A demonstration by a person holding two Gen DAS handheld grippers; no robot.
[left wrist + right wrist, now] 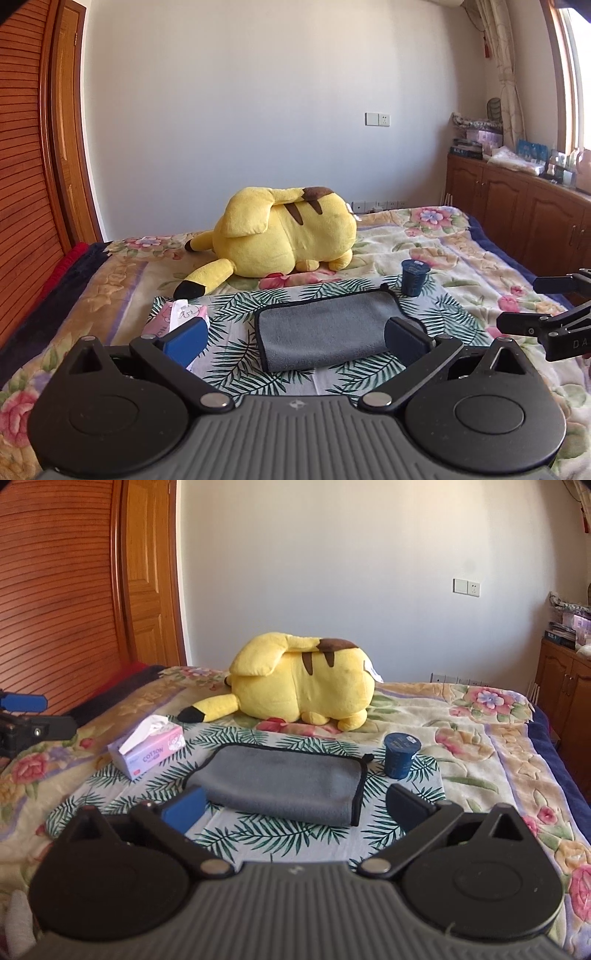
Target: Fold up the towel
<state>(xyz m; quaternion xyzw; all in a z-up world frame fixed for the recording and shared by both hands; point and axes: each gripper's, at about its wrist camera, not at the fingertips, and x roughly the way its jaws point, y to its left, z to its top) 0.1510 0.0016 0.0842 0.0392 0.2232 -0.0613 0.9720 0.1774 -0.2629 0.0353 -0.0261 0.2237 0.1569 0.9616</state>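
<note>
Towel [325,328] work sits at a midpoint by the look of it: the grey cloth with its dark piping lies on the palm-leaf sheet [280,834] in the middle of the bed, already doubled over into a thick rectangle, its rounded fold facing the cameras and its piped edges along the far side and the right end. Both tools hover above the near side of the bed with nothing between their fingers; the left gripper [295,341] stands spread wide, its 2 blue pads flanking the towel in its own view, and the right gripper [297,808] is likewise released. Judging from this, the next step is another fold, either end over end or near edge to far. To do it well, each gripper should pinch 1 corner through all layers at once, since the doubled cloth will slide apart if only the top ply is caught. Lifting both corners together and laying them down level keeps the piping aligned. A blue cup [400,755] stands just beside the towel's far right corner, and a tissue box [147,751] sits near the far left, so a wide swing could knock either. The yellow plush toy [284,232] lies well behind, out of the way.
</note>
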